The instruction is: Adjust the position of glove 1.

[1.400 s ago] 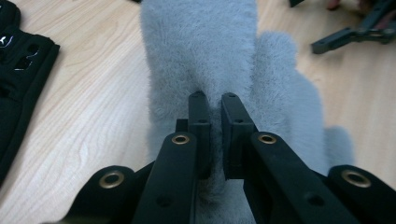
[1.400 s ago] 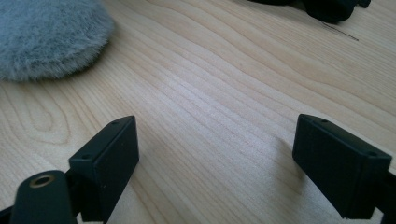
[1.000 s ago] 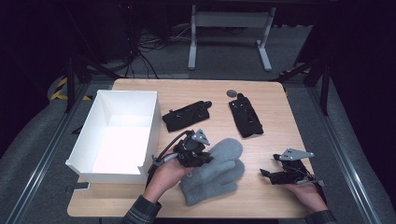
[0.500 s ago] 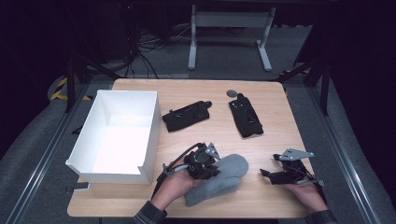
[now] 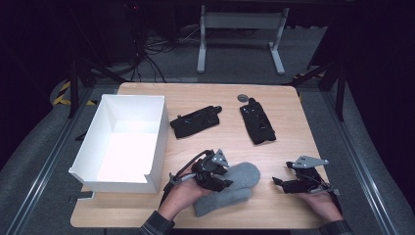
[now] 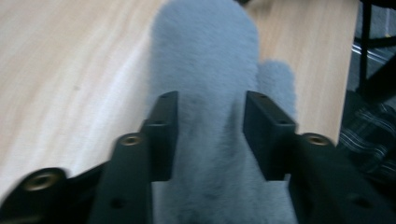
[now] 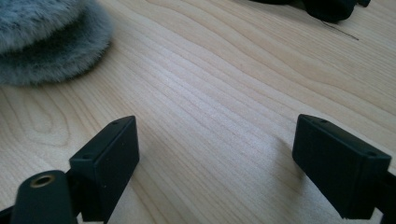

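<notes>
On the wooden table (image 5: 274, 205) the grey fleece mitten (image 5: 230, 188) lies near the front edge, just right of the white box (image 5: 125, 142). The left tongs (image 6: 211, 135) have just been opening, mitten between them; the right tongs (image 7: 215, 158) rest released beside it

The left gripper (image 6: 212, 135) hangs over a grey fuzzy mitten (image 6: 205, 60) lying on the wooden table (image 6: 70, 70); its black jaws have just been opening and straddle the mitten, whose thumb pokes out at right
</notes>
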